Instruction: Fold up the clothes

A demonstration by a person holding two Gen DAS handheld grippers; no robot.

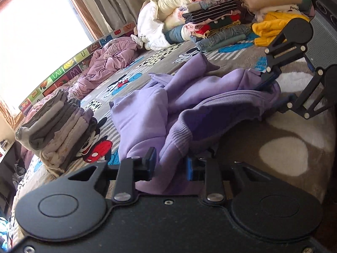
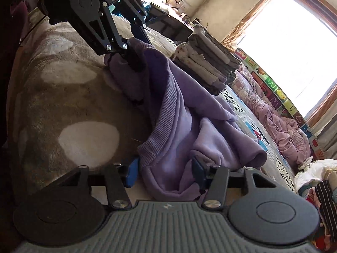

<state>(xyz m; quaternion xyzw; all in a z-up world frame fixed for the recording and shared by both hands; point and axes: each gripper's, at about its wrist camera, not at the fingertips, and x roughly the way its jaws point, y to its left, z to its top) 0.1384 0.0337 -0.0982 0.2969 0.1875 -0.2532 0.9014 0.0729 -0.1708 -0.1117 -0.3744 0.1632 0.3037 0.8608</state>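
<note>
Lilac sweatshirt lay crumpled on the bed; each hand-held gripper, left and right, pinched its ribbed hem. Soft, limp fleece; best held at hem corners.

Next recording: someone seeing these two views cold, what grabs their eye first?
Most striking is the crumpled purple sweatshirt on the cartoon-print blanket, its ribbed hem stretched between the left gripper and the right gripper, with fabric lying between each one's fingers. Next comes the big heap of folded clothes at the bed's far end, then the small grey folded stack by the bright window.
</note>
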